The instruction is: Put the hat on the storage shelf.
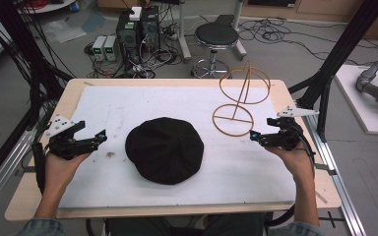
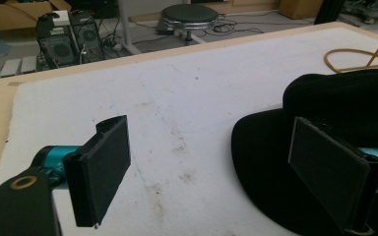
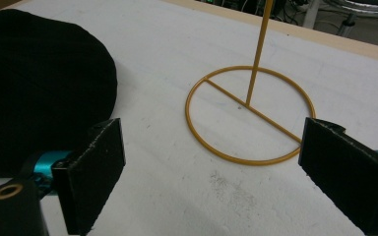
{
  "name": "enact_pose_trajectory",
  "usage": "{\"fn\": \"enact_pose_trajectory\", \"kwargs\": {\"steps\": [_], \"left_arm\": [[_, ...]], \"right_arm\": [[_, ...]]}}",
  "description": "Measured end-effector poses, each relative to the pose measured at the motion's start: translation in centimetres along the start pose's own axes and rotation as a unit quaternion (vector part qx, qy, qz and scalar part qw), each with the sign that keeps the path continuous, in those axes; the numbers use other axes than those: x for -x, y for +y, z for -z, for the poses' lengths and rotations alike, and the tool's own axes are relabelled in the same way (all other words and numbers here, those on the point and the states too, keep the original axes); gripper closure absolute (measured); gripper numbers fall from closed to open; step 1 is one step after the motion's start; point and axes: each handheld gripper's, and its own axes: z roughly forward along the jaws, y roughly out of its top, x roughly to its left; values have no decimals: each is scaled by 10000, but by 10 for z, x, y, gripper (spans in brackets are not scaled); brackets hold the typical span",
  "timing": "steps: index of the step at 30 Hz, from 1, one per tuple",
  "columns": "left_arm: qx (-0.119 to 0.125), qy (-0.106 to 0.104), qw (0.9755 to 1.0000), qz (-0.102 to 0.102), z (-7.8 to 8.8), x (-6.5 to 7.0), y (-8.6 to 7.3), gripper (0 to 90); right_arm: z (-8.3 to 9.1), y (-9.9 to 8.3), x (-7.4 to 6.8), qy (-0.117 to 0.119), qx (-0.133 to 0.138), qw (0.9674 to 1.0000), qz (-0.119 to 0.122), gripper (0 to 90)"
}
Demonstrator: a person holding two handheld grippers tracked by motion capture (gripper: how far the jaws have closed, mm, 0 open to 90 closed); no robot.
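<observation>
Black cap (image 1: 164, 150) lies flat mid-table on the white mat (image 1: 108, 105), crown up, nothing touching it. Wire hat stand (image 1: 239, 94) sits upright at the far right of the mat, round base flat, ring on top. Looks like the cap is meant to go on that stand, which would explain why both sit within easy reach.

Left gripper (image 1: 96, 137) hangs just left of the cap, jaws wide apart, nothing between them. In the left gripper view the cap's edge (image 2: 275, 147) sits right behind the right-hand jaw, so it seems lined up for the brim.

Right gripper (image 1: 256, 137) hangs near the stand's base ring, also wide apart and empty. In the right gripper view the base (image 3: 250, 114) lies just ahead, cap (image 3: 39, 83) off to one side.

Path from cap to stand is clear mat. Only snag I'd guess: the stand is light wire and could tip. Stool (image 1: 216, 42) and computer towers (image 1: 138, 29) are on the floor beyond the table, out of the way.
</observation>
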Motion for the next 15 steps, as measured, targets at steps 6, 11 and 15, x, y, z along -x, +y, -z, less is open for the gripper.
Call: {"fn": "enact_pose_trajectory", "kwargs": {"steps": [6,11,15], "left_arm": [[-10,12,10000,-12,0,1,0,166],[6,3,10000,-20,0,1,0,166],[16,4,10000,-9,0,0,0,166]], "right_arm": [[2,0,1,-27,33,10000,-37,101],[3,0,0,-31,37,10000,-24,101],[4,0,2,-45,58,10000,-44,101]]}}
